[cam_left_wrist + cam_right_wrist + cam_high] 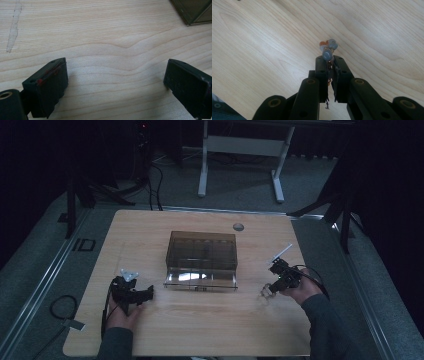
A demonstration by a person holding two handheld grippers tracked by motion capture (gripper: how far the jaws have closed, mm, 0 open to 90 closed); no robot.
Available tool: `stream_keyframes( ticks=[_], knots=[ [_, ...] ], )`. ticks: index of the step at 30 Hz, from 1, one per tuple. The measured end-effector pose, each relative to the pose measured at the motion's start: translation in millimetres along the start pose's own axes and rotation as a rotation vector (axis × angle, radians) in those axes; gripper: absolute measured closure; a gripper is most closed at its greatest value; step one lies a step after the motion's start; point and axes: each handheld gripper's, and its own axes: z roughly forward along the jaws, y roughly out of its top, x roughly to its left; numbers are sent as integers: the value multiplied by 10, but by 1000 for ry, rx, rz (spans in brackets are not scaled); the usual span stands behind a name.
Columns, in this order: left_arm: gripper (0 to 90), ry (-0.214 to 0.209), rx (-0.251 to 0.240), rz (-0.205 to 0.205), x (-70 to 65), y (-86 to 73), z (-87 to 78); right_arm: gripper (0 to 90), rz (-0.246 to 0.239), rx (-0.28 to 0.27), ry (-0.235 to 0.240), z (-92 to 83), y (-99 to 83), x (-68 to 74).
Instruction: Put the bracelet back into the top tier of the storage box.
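I am holding my right gripper [329, 60] just above the wooden table [200, 330], near its right side. Its two black jaws are squeezing tight on a little bunch of beads [328, 48]. The beads are blue-grey and orange, and they are sticking out past the tips of the jaws. In the high view the beads [265, 291] are hanging at the gripper's [272, 287] end, to the right of the see-through brown box [201, 260] in the middle of the table.

My left gripper [115, 80] is sitting low by the table's left side. Its jaws are standing wide apart and holding nothing, with bare wood between them.
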Motion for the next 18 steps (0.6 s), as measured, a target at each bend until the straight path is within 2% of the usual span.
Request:
stream_keyframes(
  ticks=[18],
  knots=[
    [56, 0, -1, 0, 0, 0, 1, 836, -63, -14, 2, -200, 135, 133]
  ],
)
